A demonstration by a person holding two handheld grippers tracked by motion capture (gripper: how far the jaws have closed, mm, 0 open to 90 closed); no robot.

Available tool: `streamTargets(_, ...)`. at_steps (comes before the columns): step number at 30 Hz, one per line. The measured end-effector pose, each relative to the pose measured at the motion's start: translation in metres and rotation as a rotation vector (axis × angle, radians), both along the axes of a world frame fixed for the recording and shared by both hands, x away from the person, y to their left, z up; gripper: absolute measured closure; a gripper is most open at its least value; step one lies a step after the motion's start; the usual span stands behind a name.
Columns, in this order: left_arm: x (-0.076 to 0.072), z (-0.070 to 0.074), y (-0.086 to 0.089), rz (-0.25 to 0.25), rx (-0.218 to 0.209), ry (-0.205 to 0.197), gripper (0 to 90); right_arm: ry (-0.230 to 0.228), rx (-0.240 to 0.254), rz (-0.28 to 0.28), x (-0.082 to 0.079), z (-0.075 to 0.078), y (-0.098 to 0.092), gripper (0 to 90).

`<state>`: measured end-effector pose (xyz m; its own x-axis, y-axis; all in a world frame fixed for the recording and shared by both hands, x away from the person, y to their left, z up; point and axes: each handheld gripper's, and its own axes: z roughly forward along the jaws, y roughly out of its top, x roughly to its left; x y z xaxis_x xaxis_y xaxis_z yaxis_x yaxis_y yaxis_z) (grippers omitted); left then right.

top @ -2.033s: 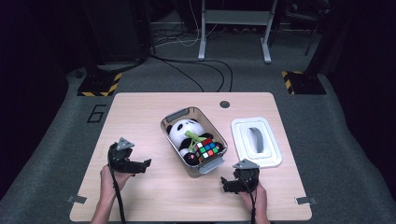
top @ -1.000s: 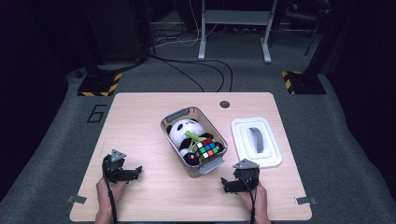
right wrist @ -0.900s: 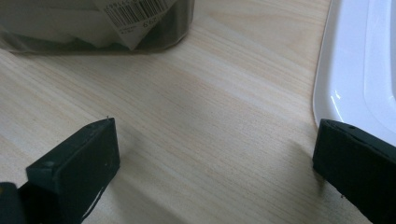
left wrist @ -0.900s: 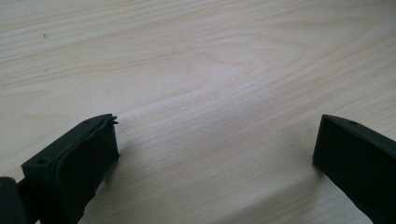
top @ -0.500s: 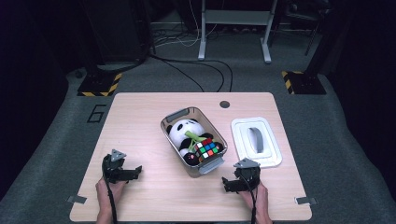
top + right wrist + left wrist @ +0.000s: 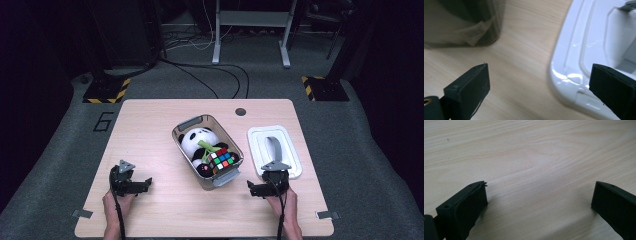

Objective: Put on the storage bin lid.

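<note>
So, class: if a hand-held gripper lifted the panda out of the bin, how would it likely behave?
The panda looks like a plush toy, so it would probably squash under the jaws and sag rather than stay stiff. It is likely light for its bulk. The cube seems to rest against it in the bin, so lifting may tip or shift the cube.

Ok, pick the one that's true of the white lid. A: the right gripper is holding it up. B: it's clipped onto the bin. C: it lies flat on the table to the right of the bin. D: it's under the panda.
C: the white lid lies flat on the table, right of the bin, which stands uncovered with the panda inside.
</note>
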<state>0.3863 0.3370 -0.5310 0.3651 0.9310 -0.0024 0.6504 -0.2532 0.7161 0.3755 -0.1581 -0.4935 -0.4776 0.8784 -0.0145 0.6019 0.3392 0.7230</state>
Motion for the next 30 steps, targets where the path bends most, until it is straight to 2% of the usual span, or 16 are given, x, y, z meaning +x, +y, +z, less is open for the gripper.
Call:
streamTargets(2,0.000,0.000,0.000,0.000,0.000,-0.001,0.0,-0.008,0.002,-0.002,0.005,0.004,-0.004,2.1)
streamTargets(10,0.000,0.000,0.000,0.000,0.000,-0.001,0.0,0.023,0.016,-0.065,0.030,0.015,-0.024,0.0)
streamTargets(17,0.000,0.000,0.000,0.000,0.000,-0.001,0.0,0.035,-0.002,-0.094,0.056,0.022,-0.036,0.0)
streamTargets(18,0.000,0.000,0.000,0.001,0.000,-0.001,0.0,0.048,0.001,-0.107,0.060,0.022,-0.038,0.0)
streamTargets(20,0.000,0.000,0.000,0.001,0.000,-0.002,0.0,0.050,-0.005,-0.107,0.068,0.022,-0.040,0.0)
streamTargets(26,0.000,0.000,0.000,-0.001,-0.001,-0.002,0.0,0.093,-0.012,-0.119,0.093,0.018,-0.045,0.0)
streamTargets(27,0.000,0.000,0.000,-0.001,-0.001,-0.002,0.0,0.099,-0.018,-0.137,0.097,0.017,-0.044,0.0)
streamTargets(30,0.000,0.000,-0.001,0.003,-0.006,-0.001,0.0,0.095,-0.015,-0.159,0.108,0.015,-0.049,8.9)
